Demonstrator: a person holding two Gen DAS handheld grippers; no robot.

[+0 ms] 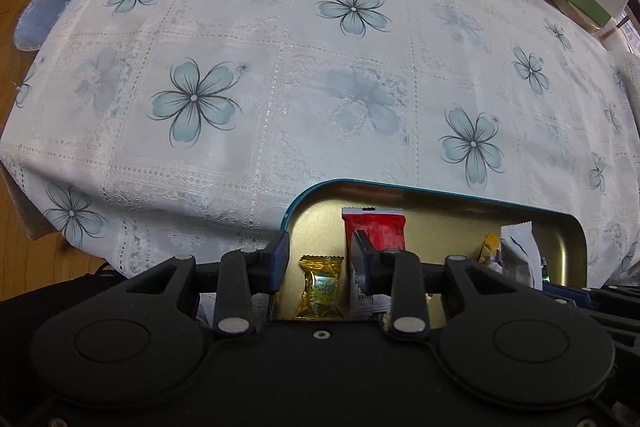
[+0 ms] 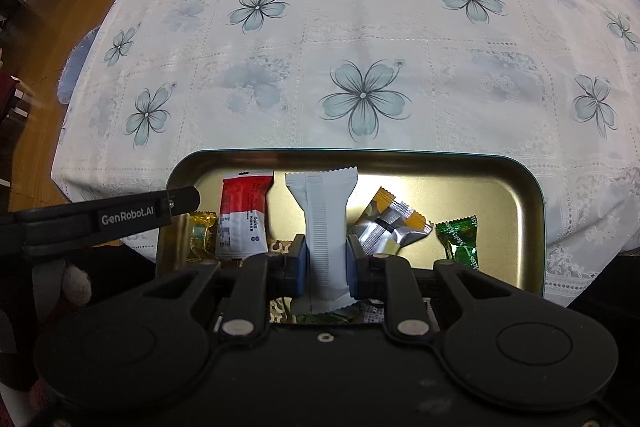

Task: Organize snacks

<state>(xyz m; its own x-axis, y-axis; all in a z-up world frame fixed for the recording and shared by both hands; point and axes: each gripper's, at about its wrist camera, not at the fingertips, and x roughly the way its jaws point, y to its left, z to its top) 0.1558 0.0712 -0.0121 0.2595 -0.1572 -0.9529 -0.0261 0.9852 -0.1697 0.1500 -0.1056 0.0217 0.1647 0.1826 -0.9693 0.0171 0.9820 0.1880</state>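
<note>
Two grippers, "GenRobot.AI" left gripper fingers parted, empty, right gripper fingers pinching white packet.

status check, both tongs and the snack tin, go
Right tongs shut on white packet over gold tin. Left tongs open above yellow candy. Red packet crowds left tongs' right finger.

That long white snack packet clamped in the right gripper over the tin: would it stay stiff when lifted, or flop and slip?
The white snack packet is pinched at a narrow waist by the right gripper, so the contents probably yield. Its free end stays straight, suggesting it is light and fairly stiff. The film looks smooth; slipping seems possible, hence the firm pinch. The gold tin below would likely catch it.
</note>
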